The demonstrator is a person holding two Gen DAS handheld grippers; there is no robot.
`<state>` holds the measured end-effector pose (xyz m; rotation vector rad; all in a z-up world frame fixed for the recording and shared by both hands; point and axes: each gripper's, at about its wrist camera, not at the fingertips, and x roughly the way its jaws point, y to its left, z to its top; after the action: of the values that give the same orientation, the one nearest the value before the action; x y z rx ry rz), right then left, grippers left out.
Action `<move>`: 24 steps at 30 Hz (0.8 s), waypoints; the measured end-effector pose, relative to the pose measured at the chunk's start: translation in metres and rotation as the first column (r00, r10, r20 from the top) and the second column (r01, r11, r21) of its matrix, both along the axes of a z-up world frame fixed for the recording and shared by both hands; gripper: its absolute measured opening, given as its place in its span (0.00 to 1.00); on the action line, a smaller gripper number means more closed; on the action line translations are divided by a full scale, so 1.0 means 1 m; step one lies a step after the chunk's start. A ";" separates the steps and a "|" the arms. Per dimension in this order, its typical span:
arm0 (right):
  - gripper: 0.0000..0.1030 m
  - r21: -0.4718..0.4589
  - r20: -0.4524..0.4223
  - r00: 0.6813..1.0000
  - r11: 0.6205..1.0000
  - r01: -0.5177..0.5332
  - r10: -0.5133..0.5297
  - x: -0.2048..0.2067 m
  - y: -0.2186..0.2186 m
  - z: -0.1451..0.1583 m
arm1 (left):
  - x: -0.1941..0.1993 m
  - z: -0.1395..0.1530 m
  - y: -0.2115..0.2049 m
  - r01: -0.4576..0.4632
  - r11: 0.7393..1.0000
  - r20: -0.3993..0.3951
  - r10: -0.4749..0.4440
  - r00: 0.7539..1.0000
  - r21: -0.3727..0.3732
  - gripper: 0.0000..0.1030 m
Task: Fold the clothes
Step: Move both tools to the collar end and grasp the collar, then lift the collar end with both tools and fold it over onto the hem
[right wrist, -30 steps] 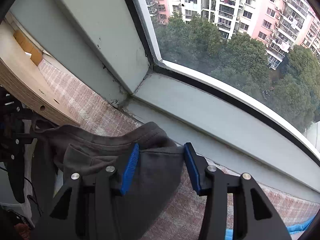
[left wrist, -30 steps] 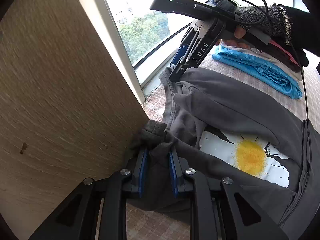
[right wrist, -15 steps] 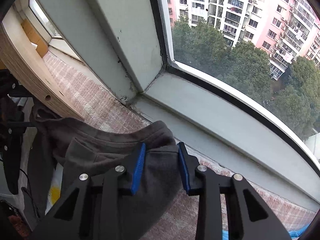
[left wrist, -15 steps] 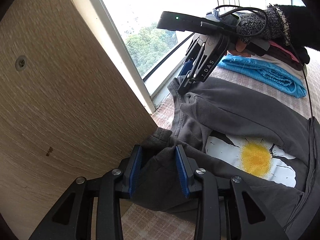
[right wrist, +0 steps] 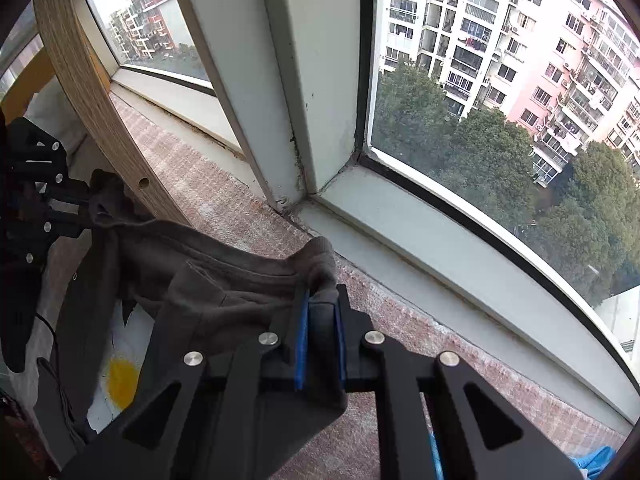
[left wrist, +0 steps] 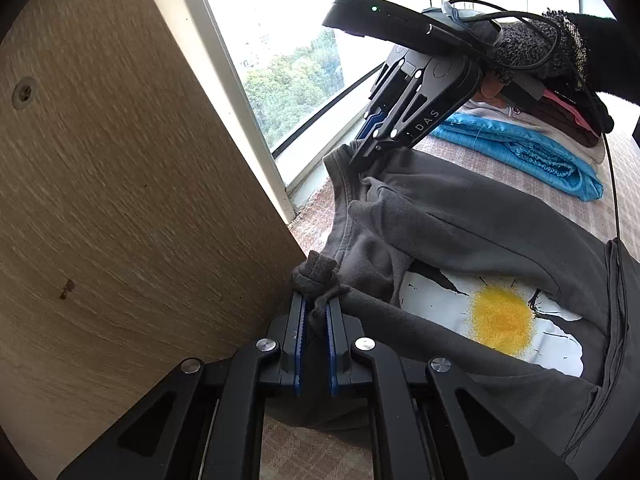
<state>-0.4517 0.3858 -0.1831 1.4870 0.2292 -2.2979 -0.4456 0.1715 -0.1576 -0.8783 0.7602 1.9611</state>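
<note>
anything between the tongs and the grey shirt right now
No. Both tongs are already shut on the grey shirt: the left tongs pinch a bunched bit beside the wooden board, and the right tongs pinch the edge nearest the window frame.

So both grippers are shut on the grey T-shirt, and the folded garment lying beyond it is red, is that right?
Not quite: the folded garment is blue, as the left wrist view shows. The left gripper and the right gripper are indeed both shut on the grey T-shirt.

One grey T-shirt (left wrist: 472, 232), two grippers (left wrist: 316, 312) (right wrist: 320, 304), one blue garment (left wrist: 520, 148)
</note>
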 end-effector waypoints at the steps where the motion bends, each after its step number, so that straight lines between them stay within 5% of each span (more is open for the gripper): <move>1: 0.11 -0.007 -0.016 1.000 1.000 0.001 -0.001 0.006 -0.003 0.007 | 0.001 0.004 -0.005 -0.012 1.000 0.010 0.012 1.000 0.017 0.07; 7: 0.11 -0.044 -0.103 0.995 0.999 0.008 -0.012 0.039 -0.021 0.049 | 0.018 0.043 -0.036 -0.051 0.995 0.034 0.048 0.998 0.091 0.07; 19: 0.11 -0.126 -0.228 0.973 0.992 -0.008 -0.021 0.126 -0.030 0.136 | 0.127 0.121 -0.071 -0.027 0.990 -0.007 0.029 1.000 0.140 0.07; 24: 0.11 -0.135 -0.228 0.973 0.991 -0.008 -0.023 0.221 -0.041 0.158 | 0.196 0.130 -0.093 -0.033 0.984 0.002 0.033 0.999 0.176 0.07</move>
<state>-0.2304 0.3443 -0.0250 1.1588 0.1284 -2.4384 -0.2495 0.0790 -0.0278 -0.7880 0.5656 2.0231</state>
